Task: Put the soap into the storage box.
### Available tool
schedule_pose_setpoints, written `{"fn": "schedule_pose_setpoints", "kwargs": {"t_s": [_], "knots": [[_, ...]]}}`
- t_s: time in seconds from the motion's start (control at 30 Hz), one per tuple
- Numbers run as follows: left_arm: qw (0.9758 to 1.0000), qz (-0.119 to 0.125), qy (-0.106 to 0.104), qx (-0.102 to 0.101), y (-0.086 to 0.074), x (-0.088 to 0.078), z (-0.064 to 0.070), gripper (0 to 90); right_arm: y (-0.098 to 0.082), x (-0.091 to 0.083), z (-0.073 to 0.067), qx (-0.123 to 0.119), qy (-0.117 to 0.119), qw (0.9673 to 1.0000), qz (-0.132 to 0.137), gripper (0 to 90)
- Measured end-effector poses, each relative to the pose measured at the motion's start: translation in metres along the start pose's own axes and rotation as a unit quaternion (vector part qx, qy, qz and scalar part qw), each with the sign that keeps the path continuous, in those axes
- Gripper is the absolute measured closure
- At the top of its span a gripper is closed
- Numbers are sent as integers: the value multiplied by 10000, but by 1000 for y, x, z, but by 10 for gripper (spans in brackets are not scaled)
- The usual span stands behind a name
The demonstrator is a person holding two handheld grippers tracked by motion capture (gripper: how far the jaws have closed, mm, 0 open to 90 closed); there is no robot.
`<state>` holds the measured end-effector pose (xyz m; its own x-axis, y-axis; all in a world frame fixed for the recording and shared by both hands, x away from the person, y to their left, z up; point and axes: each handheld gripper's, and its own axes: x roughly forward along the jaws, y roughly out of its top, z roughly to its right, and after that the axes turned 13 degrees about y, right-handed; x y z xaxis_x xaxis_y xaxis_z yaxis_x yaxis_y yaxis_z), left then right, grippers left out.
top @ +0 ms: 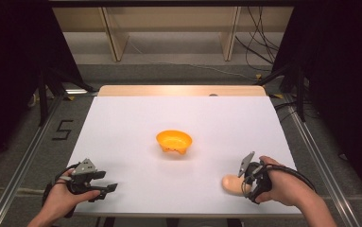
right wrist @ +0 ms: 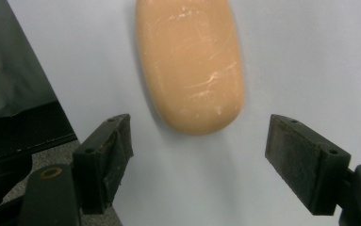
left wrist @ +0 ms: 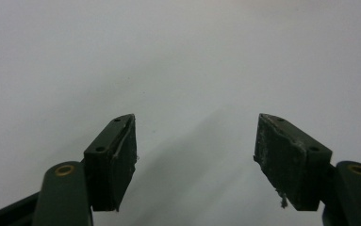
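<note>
An orange bowl [top: 174, 141] sits near the middle of the white table [top: 136, 113]. A smooth peach-coloured oblong object [top: 230, 183] [right wrist: 191, 63] lies flat near the front right edge. My right gripper [top: 244, 184] [right wrist: 199, 157] hovers right beside it, jaws open wide, the object's near end just ahead of the gap and touching neither pad. My left gripper [top: 107, 189] [left wrist: 194, 160] rests low at the front left corner, open, with bare white table between its fingers.
The table's front edge [top: 178, 213] runs just under both hands. Metal rails [top: 22, 165] flank the table on the floor. Wooden shelf legs [top: 115, 40] and cables [top: 259, 47] stand beyond the far edge.
</note>
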<state>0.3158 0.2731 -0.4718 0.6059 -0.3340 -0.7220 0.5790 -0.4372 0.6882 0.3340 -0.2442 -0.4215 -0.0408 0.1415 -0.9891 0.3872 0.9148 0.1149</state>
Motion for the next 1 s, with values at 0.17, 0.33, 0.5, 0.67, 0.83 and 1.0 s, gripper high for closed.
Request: {"fn": "schedule_pose_setpoints", "kwargs": {"t_s": [0.17, 0.33, 0.5, 0.67, 0.83, 1.0], "knots": [[10000, -28, 5, -21, -1, 1, 0, 299, -5, -2, -4, 121, -16, 9999, 25, 244], [9999, 21, 26, -139, 0, 1, 2, 297, -8, -3, -1, 108, 67, 9999, -29, 246], [10000, 43, 35, -43, 0, 0, 1, 297, -3, -1, 2, 105, 118, 9999, 59, 246], [10000, 50, 16, -20, 0, 0, 2, 297, 8, 4, 9, 61, 192, 9997, -115, 244], [10000, 32, 9, -17, 0, 1, 2, 295, 20, 7, 13, 30, 232, 9997, -105, 247], [10000, 23, -6, -81, 0, 1, 3, 294, 30, 19, 20, -126, 327, 9990, -261, 248]]}}
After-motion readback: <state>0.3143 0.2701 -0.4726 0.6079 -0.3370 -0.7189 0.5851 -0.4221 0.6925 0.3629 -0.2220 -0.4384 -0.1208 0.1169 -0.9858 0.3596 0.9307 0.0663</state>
